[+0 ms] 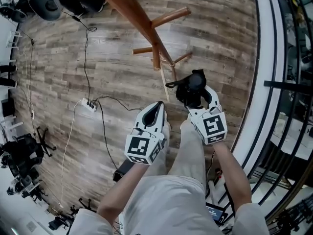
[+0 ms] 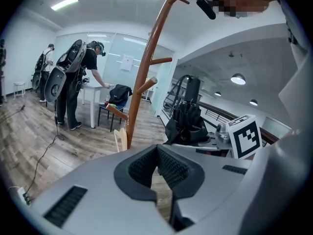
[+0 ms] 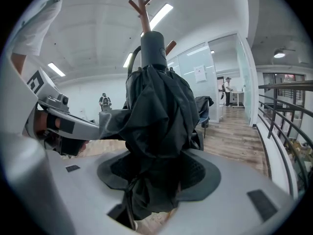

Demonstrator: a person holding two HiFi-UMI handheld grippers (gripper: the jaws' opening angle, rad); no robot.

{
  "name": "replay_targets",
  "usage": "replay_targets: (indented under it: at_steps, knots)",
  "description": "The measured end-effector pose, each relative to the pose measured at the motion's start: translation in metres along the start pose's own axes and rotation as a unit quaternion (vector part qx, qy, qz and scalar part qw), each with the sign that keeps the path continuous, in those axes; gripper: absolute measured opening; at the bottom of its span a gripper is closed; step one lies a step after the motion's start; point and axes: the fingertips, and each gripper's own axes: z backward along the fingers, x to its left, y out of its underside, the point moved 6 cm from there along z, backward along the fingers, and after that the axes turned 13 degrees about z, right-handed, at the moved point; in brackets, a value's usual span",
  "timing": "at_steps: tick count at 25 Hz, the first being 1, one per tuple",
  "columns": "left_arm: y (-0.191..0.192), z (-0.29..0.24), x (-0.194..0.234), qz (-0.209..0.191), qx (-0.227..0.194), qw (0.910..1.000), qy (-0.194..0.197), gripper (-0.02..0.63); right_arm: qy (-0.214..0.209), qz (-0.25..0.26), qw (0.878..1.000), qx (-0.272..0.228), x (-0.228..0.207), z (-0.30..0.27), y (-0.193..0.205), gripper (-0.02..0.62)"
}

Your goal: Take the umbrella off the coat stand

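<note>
**Right gripper clamping the folded umbrella**

The right gripper (image 1: 199, 98) is squeezing its jaws around the folded black umbrella (image 3: 156, 111), which is standing upright between its pads. The wooden coat stand (image 1: 146, 23) is rising just ahead of that gripper. The left gripper (image 1: 159, 105) is hanging beside it, jaws pressed together on nothing.

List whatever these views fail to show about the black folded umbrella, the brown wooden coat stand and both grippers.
- Pads of the right gripper: right gripper view, covered by the black folded umbrella clamped between them.
- Base of the brown wooden coat stand: left gripper view, behind the body of the left gripper.
- The stand's pole: head view, runs off the top edge.
- The umbrella's strap: head view, too small to tell whether it touches a peg.
</note>
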Motion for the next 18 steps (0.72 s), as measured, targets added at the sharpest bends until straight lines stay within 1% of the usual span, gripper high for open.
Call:
replay_targets:
  at_steps: [4, 8, 13, 18]
  knots:
    - [-0.021, 0.010, -0.013, 0.000, -0.009, 0.9999, 0.005, 0.020, 0.008, 0.002, 1.000, 0.004, -0.005, 0.024, -0.019, 0.267]
    - [-0.039, 0.022, -0.021, -0.002, -0.020, 0.9998, 0.007, 0.020, 0.019, -0.011, 1.000, 0.009, -0.001, 0.051, -0.028, 0.266]
    - [-0.065, 0.027, -0.029, -0.005, -0.037, 0.9992, 0.016, 0.020, 0.028, -0.009, 1.000, 0.008, -0.006, 0.076, -0.044, 0.267]
    - [-0.082, 0.033, -0.040, 0.004, -0.048, 0.9984, 0.030, 0.020, 0.058, 0.007, 0.998, 0.000, -0.015, 0.097, -0.068, 0.266]
